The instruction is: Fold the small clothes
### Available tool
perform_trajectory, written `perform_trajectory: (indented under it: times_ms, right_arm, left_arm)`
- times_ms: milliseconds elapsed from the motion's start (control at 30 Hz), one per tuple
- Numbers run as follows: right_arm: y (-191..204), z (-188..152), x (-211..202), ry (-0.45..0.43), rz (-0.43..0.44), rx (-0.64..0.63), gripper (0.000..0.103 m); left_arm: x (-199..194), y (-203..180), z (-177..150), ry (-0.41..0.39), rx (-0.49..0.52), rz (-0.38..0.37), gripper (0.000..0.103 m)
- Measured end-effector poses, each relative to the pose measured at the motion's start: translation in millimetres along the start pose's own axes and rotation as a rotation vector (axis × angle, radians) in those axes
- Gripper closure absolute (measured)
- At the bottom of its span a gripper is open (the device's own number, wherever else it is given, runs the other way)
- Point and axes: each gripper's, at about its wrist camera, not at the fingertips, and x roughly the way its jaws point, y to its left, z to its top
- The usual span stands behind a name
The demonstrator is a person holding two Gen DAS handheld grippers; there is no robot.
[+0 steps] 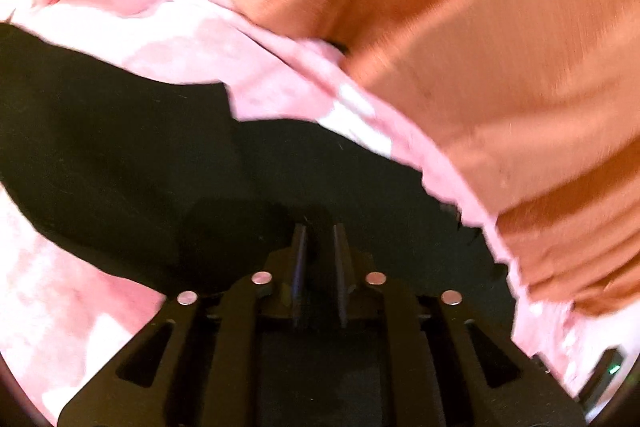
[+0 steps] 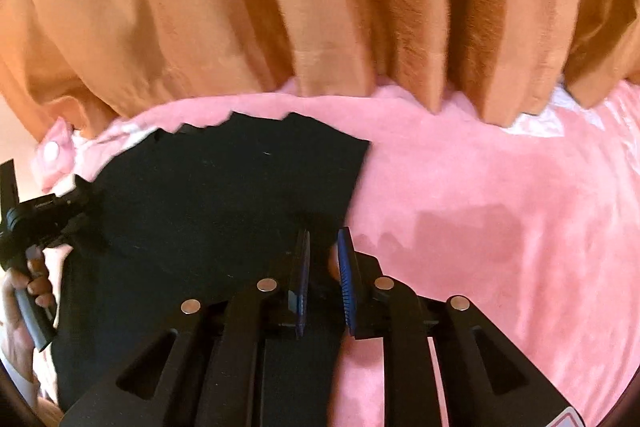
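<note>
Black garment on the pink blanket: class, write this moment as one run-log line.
item: black fabric garment flat on fluffy pink blanket | left gripper: jaws slightly apart, empty | right gripper: jaws slightly apart, empty | backdrop: orange curtain

The garment (image 2: 224, 195) lies on the blanket (image 2: 500, 227), curtain (image 2: 320, 7) hanging behind both

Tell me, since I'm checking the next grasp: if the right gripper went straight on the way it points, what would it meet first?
Most likely the black garment, near its right edge, lying on the pink blanket. The right gripper points down at that edge; depth is unclear, so it might land on the blanket beside it.
</note>
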Motion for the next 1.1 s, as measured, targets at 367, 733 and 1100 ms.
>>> perform_trajectory:
  times_ms: [367, 733, 1100]
  right_arm:
    - [-2.2, -7.1, 52.6, 0.120, 0.005, -0.043, 0.103]
    - [114.7, -14.5, 29.1, 0.072, 0.200, -0.272, 0.091]
    - [270.8, -10.6, 115.7, 0.127, 0.240, -0.493, 0.091]
  left_arm:
    - [26.6, -17.7, -28.3, 0.123, 0.082, 0.025, 0.080]
    - [-15.7, -1.0, 17.0, -0.024, -0.006, 0.127, 0.065]
    - [-67.8, 15.1, 24.8, -0.035, 0.040, 0.270, 0.046]
